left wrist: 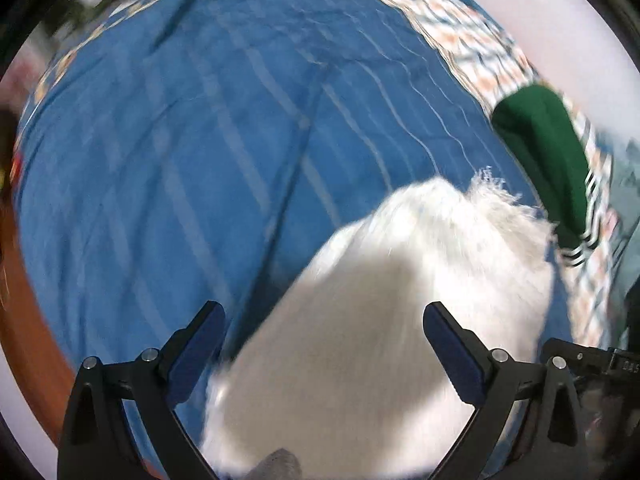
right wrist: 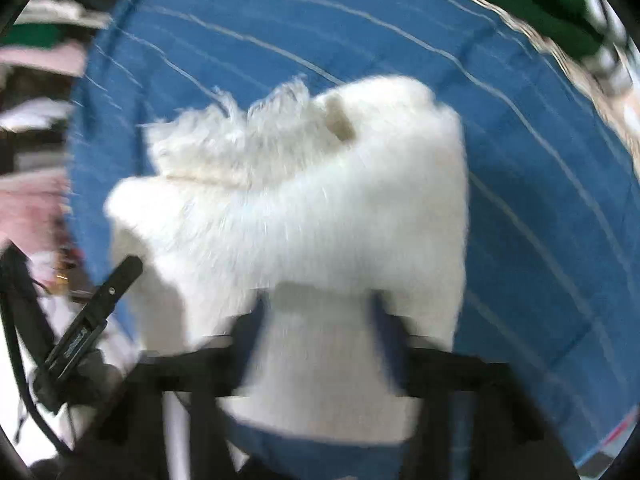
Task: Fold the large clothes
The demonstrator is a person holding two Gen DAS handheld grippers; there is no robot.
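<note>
A white fluffy garment with a fringed edge [left wrist: 400, 300] lies bunched on a blue striped bedspread [left wrist: 200, 160]. My left gripper [left wrist: 324, 320] is open above its near end, jaws wide apart, nothing between the pads. In the right wrist view the same white garment [right wrist: 304, 200] fills the middle. My right gripper [right wrist: 316, 312] is blurred, with fingers on either side of a fold of the white cloth, which they appear to hold. The left gripper's finger [right wrist: 116, 276] shows at the left edge.
A green garment with striped cuff [left wrist: 548, 160] lies at the bed's right edge on a patterned sheet [left wrist: 460, 36]. The bedspread also shows in the right wrist view [right wrist: 540, 160]. Piled clothes [right wrist: 36, 40] lie beyond the bed at left.
</note>
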